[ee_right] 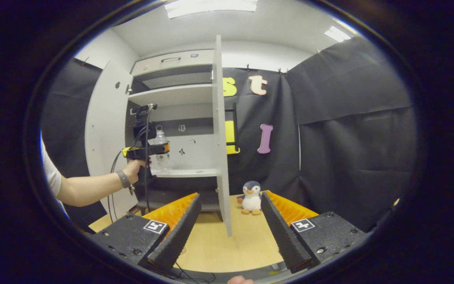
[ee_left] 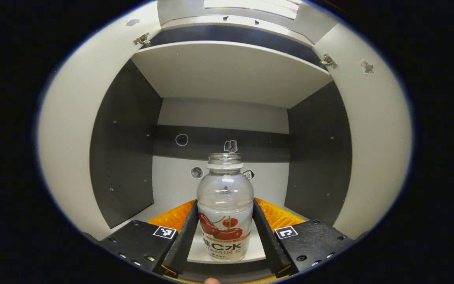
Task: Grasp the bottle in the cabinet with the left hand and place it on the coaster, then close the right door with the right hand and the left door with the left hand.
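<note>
A clear, capless bottle (ee_left: 224, 213) with a cherry label stands on the cabinet's lower shelf (ee_left: 199, 248). My left gripper (ee_left: 225, 206) is shut on it, one finger pressing each side of its body. In the right gripper view a hand holds that left gripper (ee_right: 148, 150) inside the open cabinet, with the bottle (ee_right: 161, 152) in its fingers. My right gripper (ee_right: 229, 232) hangs open over the wooden table (ee_right: 246, 240), nothing between its fingers. The right door (ee_right: 220, 138) stands open edge-on straight ahead of it; the left door (ee_right: 103, 138) is swung wide.
A small penguin plush (ee_right: 251, 197) sits on the table beside the right door. An upper shelf (ee_left: 231, 71) lies above the bottle, and dark side walls (ee_left: 124, 150) close in the compartment. The person's forearm (ee_right: 89, 187) reaches in from the left.
</note>
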Tool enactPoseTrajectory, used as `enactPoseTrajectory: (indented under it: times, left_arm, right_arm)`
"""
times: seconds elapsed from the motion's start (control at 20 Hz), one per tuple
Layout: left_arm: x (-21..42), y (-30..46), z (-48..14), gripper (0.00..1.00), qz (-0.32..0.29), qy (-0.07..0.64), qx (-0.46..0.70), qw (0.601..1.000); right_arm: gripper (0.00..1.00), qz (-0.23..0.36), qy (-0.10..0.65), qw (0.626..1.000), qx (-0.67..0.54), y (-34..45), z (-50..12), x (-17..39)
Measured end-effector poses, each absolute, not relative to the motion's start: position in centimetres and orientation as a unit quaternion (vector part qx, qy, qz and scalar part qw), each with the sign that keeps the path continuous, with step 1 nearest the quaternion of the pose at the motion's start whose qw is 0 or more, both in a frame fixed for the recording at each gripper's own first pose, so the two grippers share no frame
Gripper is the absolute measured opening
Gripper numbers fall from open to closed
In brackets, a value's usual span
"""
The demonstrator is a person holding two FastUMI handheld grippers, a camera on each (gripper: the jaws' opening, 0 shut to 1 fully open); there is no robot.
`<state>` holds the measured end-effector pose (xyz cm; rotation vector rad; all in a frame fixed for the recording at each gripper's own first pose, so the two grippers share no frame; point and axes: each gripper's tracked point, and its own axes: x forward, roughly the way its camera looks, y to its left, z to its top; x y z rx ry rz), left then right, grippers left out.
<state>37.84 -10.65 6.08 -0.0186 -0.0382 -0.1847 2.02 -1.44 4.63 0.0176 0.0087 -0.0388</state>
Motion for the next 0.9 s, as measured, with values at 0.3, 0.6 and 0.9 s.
enactPoseTrajectory:
  times: [0.3, 0.6, 0.9]
  left_arm:
    - [26.7, -10.2, 4.0, 0.79, -0.116, -0.033, -0.016, 0.993]
    - [19.4, -9.7, -3.9, 0.76, -0.116, -0.006, -0.006, 0.993]
    - [14.6, -9.6, -15.9, 0.76, -0.09, 0.043, -0.021, 0.995]
  right_arm:
    - [0.99, 0.036, -0.013, 0.999, 0.006, 0.6, 6.1, 3.1]
    - [0.96, 0.039, -0.028, 0.999, -0.016, 0.5, 7.4, 2.5]
    - [1.0, 0.051, -0.025, 0.998, -0.007, 1.5, 6.7, 1.7]
